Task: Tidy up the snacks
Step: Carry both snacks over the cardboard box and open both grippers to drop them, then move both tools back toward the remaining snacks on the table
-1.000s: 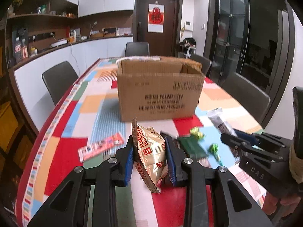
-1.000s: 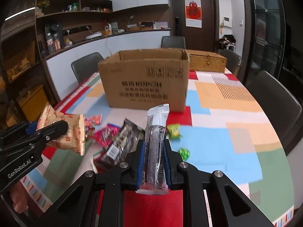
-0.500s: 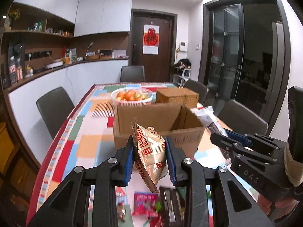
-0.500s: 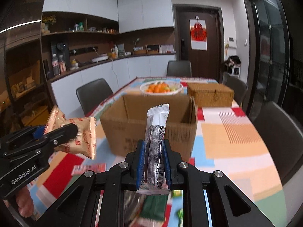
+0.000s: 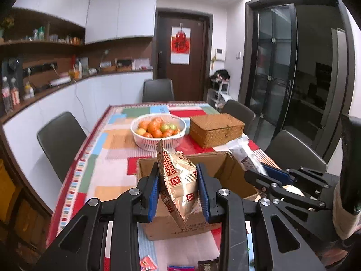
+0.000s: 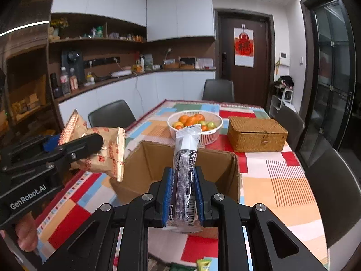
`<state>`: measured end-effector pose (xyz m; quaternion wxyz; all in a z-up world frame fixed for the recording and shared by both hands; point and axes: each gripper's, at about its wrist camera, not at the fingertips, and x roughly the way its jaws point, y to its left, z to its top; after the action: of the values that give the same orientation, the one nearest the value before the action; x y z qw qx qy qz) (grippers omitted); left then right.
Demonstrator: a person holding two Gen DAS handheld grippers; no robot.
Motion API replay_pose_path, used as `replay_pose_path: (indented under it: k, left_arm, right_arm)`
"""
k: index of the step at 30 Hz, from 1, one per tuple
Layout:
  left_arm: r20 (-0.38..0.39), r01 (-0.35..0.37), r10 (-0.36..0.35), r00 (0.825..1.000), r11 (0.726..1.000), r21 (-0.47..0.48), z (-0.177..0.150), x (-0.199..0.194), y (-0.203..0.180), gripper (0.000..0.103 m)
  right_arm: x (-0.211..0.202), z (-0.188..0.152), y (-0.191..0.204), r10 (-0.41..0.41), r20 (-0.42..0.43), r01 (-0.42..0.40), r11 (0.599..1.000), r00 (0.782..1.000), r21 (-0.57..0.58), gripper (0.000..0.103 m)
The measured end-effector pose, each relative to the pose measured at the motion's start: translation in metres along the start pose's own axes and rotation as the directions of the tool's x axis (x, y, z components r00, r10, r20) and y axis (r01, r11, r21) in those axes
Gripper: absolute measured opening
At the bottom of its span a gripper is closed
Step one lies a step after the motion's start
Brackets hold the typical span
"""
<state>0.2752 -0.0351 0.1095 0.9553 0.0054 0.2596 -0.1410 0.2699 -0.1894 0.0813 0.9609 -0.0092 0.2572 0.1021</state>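
My left gripper [image 5: 179, 181] is shut on a beige biscuit packet [image 5: 178, 180] with red lettering, held upright above the near edge of the open cardboard box [image 5: 227, 167]. The right wrist view shows that same biscuit packet [image 6: 99, 149] hanging left of the cardboard box [image 6: 149, 162]. My right gripper [image 6: 183, 189] is shut on a long silver and white snack bar [image 6: 185, 164], standing upright over the box's near wall. In the left wrist view the right gripper [image 5: 268, 176] sits at the box's right edge. The box's inside looks bare where visible.
Beyond the box stand a white basket of oranges [image 6: 195, 124] and a woven lidded box [image 6: 257, 133] on the patchwork tablecloth [image 6: 277, 176]. Loose snack packets [image 5: 147, 263] lie near the front edge. Dark chairs [image 5: 59, 137] ring the table. A hand [image 6: 26, 234] holds the left gripper.
Both grippers have risen and moved forward from the snack pile to above the box's near edge, each keeping its packet. The box's open top and the fruit basket have come into view.
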Motion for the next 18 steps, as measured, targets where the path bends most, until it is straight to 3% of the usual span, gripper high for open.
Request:
replay_pose_path:
  k: [9,13,15,16,17,18]
  left_arm:
    - [-0.144,-0.031,0.026,0.989,0.999,-0.034,0.001,0.068,0.012,0.031]
    - [-0.200,-0.042,0.032,0.979,0.998,-0.045,-0.005,0.088,0.017,0.035]
    - [-0.194,-0.050,0.040,0.980,0.998,-0.045,-0.008,0.084,0.018,0.047]
    - [-0.184,-0.055,0.046,0.982,0.998,-0.041,-0.009,0.080,0.018,0.050]
    - [-0.178,-0.063,0.056,0.983,0.997,-0.035,-0.010,0.076,0.018,0.052]
    - [-0.171,-0.069,0.064,0.983,0.997,-0.026,-0.012,0.071,0.017,0.052]
  right_arm:
    - [0.069,0.006,-0.021,0.029,-0.169,-0.019,0.998,0.985,0.057,0.020]
    - [0.086,0.002,-0.023,0.015,-0.202,-0.001,0.998,0.979,0.069,0.020]
    - [0.091,0.002,-0.023,0.001,-0.216,0.015,0.997,0.976,0.071,0.029]
    - [0.090,0.002,-0.023,-0.014,-0.213,0.030,0.997,0.977,0.074,0.043]
    - [0.088,0.002,-0.024,-0.025,-0.201,0.042,0.996,0.979,0.079,0.050]
    - [0.083,0.001,-0.025,-0.037,-0.184,0.053,0.996,0.982,0.078,0.050]
